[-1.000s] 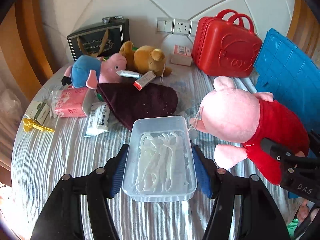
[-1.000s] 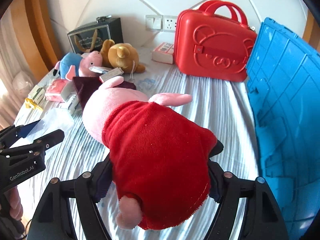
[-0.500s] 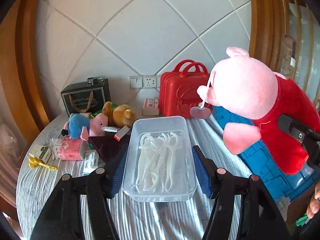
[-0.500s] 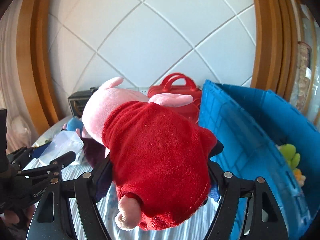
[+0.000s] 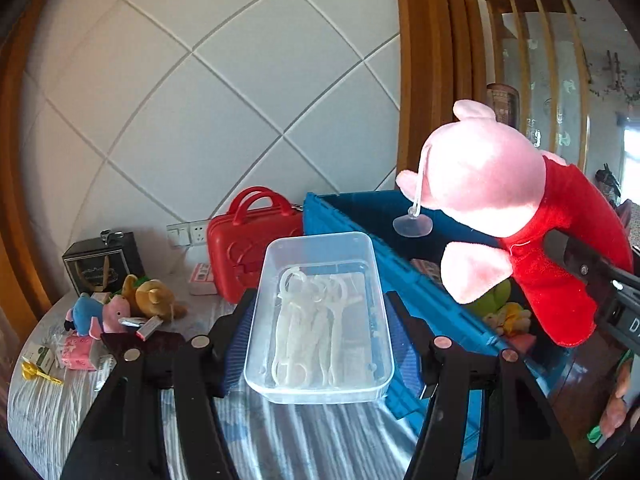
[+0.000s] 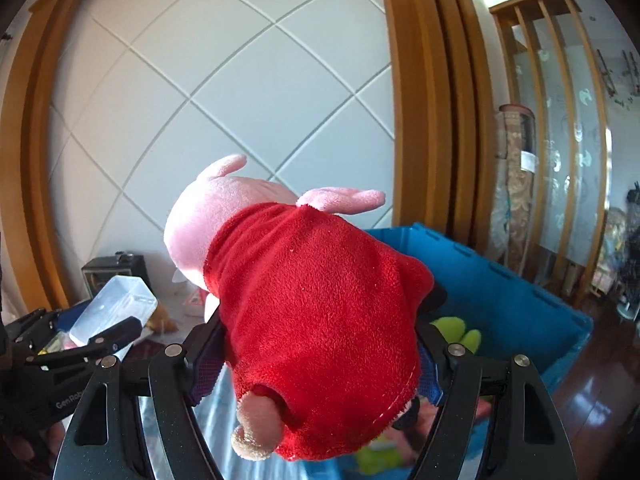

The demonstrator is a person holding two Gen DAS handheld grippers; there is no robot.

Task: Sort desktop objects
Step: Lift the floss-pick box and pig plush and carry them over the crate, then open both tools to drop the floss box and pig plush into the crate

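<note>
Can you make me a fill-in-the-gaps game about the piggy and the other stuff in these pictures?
1. The right gripper holds a pink pig plush wearing a ____ dress.
2. The left gripper holds a clear plastic box with white ____ inside.
3. The pig hangs above a big ____ crate.
4. The little suitcase by the wall is ____.

Missing words: red; floss picks; blue; red

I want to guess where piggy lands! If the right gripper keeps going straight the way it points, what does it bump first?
Probably the blue bin: the right gripper, holding the pig, points over its rim. Depth is unclear.
</note>
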